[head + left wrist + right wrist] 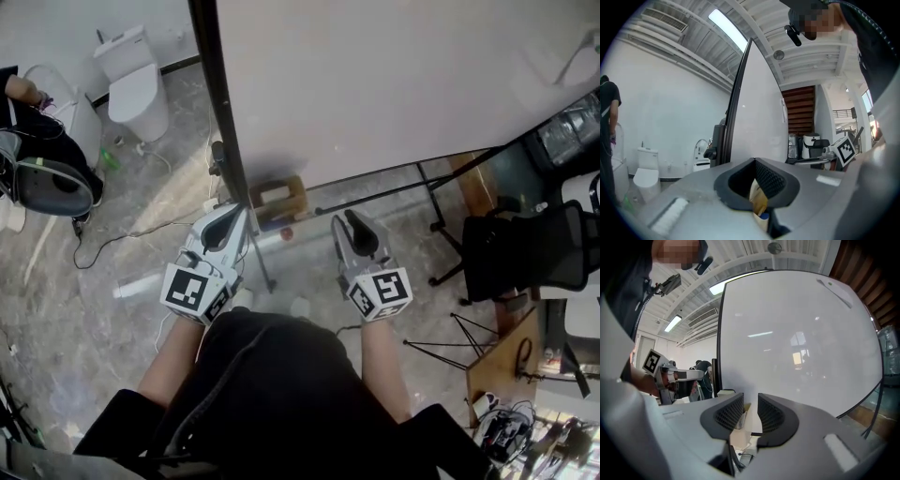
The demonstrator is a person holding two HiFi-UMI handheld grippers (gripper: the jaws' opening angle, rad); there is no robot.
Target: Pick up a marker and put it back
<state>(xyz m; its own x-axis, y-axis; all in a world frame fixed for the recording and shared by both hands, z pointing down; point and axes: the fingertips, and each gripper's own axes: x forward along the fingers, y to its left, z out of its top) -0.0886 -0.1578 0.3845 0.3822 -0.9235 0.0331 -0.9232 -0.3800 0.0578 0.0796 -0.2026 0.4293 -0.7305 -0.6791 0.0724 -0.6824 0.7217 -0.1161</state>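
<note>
Left tongs point(754, 165): tips seen together, nothing gripped. Right tongs point(750, 401): jaws apart, nothing between the pads. Both are held level, side by side, facing the board point(394, 75). No marker is held.

In the head view a box point(277, 196) sits by the ledge point(309, 229), at 1 o'clock from the left tongs and 11 o'clock from the right. A red bit point(286, 232) at the box's 6 o'clock may be the marker's end; this cannot be settled.

The scene fits a reach toward the marker, or a pull-back with it returned to the ledge. Either way the tongs are best kept level and moved slowly. The post point(220, 122) at the left tongs' 12 o'clock is to be cleared and the box not knocked.
</note>
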